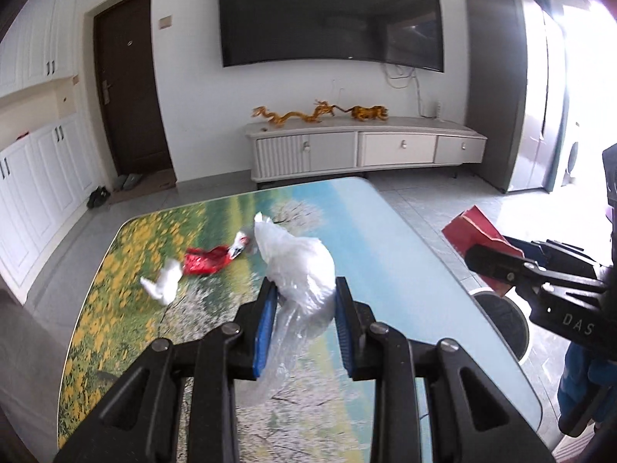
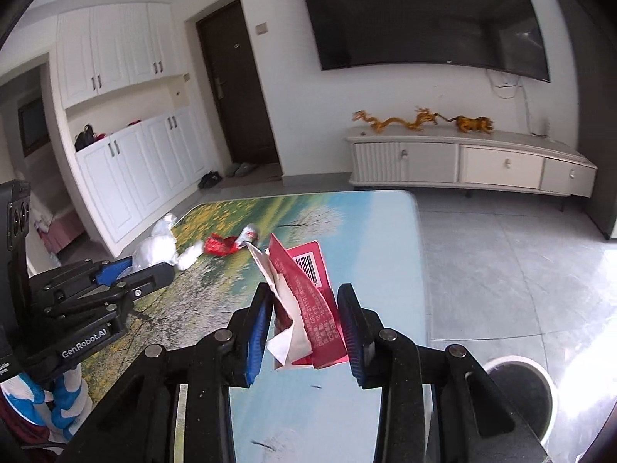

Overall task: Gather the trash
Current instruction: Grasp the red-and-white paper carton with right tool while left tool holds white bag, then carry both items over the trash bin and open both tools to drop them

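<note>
In the left wrist view my left gripper is shut on a crumpled clear plastic bag, held above the table. To the right, my right gripper grips a red carton. In the right wrist view my right gripper is shut on that flattened red carton, which has a barcode and torn white lining. My left gripper shows at the left with the bag. A red wrapper, a white tissue and a small crushed red and white piece lie on the table.
The table has a landscape print and rounded corners. A round dark bin with a pale rim stands on the tiled floor by the table's right side. A TV cabinet stands against the far wall, with white cupboards on the left.
</note>
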